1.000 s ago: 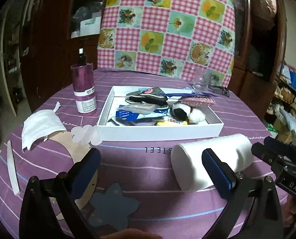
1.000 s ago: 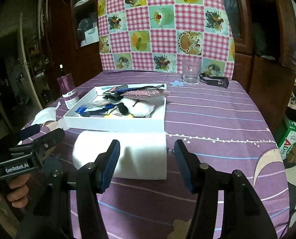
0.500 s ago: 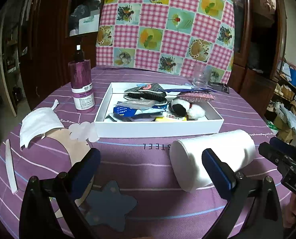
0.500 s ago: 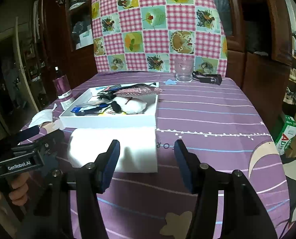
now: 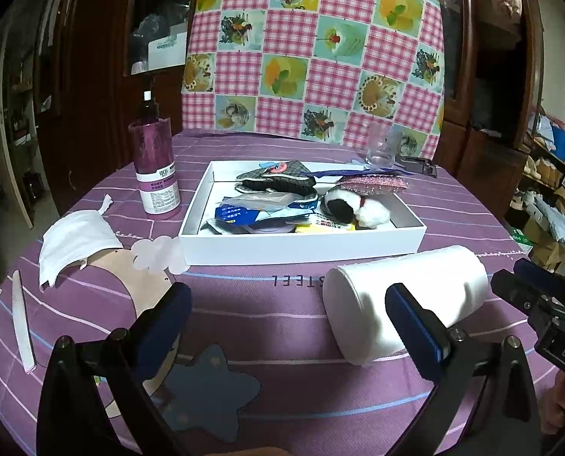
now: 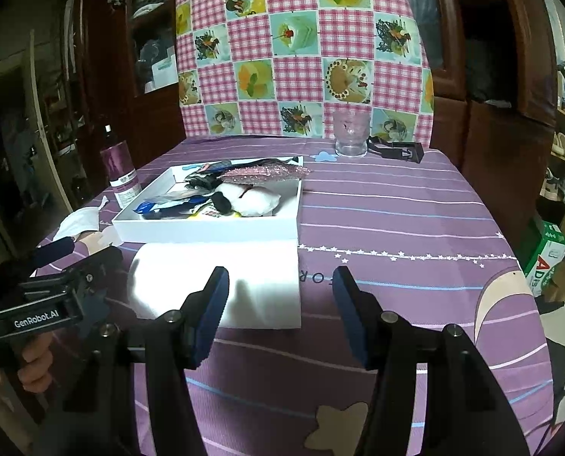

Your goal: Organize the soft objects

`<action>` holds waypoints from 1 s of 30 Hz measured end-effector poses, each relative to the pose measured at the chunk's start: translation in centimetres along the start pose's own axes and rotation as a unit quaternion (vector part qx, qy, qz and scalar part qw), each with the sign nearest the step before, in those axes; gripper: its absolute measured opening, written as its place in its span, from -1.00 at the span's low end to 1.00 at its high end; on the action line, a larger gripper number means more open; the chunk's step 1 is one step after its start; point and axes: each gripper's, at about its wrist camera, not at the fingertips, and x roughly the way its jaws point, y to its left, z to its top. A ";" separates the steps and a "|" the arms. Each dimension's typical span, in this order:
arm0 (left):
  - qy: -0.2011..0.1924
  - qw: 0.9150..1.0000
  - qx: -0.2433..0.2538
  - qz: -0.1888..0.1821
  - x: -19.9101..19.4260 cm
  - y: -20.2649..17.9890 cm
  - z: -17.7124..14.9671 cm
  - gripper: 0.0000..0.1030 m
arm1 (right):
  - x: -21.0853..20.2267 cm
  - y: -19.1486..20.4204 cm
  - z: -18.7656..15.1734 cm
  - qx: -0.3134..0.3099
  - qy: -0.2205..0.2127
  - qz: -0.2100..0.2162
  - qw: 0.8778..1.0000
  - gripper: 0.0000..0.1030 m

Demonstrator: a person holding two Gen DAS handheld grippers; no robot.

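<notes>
Paper roll [image 6: 221, 281]: it lies on its side on the tabletop [image 6: 396, 228], just in front of the white box [image 6: 206, 230], at about 11 o'clock from the right tool [image 6: 280, 304].
Right tool: released, nothing between its pads.
Left tool [image 5: 282, 326]: also released and empty; the roll is at its 2 o'clock.
Step in hand: probably to grasp the roll for the box.
Good way: bring the right tool toward 11 o'clock until both pads stand around the roll's middle, then close softly, because the paper dents.
Risk: the roll may turn away; the box is already crowded.

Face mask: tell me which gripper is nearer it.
Left. The left gripper hovers open just right of the face mask; the right gripper, also open, is across the paper roll, farther away.
</notes>
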 end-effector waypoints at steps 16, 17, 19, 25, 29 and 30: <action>0.003 1.000 0.010 0.009 0.2 -0.2 -0.1 0.99 | 0.1 0.1 -0.1 -0.001 0.002 -0.001 1.000 0.12; 0.002 1.000 0.010 0.008 0.2 -0.2 -0.1 0.99 | 0.2 0.0 -0.1 0.000 0.003 0.000 1.000 0.12; 0.001 1.000 0.010 0.008 0.2 -0.2 -0.1 0.99 | 0.2 0.0 -0.1 -0.001 0.002 -0.001 1.000 0.12; 0.000 1.000 0.010 0.008 0.1 -0.2 -0.1 0.99 | 0.2 0.1 -0.1 -0.001 0.003 -0.001 1.000 0.12; -0.001 1.000 0.010 0.008 0.1 -0.2 -0.1 0.99 | 0.1 0.0 0.0 -0.001 0.001 -0.001 1.000 0.12; -0.001 1.000 0.011 0.009 0.1 -0.2 -0.1 0.99 | 0.1 0.0 0.0 -0.001 0.001 0.000 1.000 0.12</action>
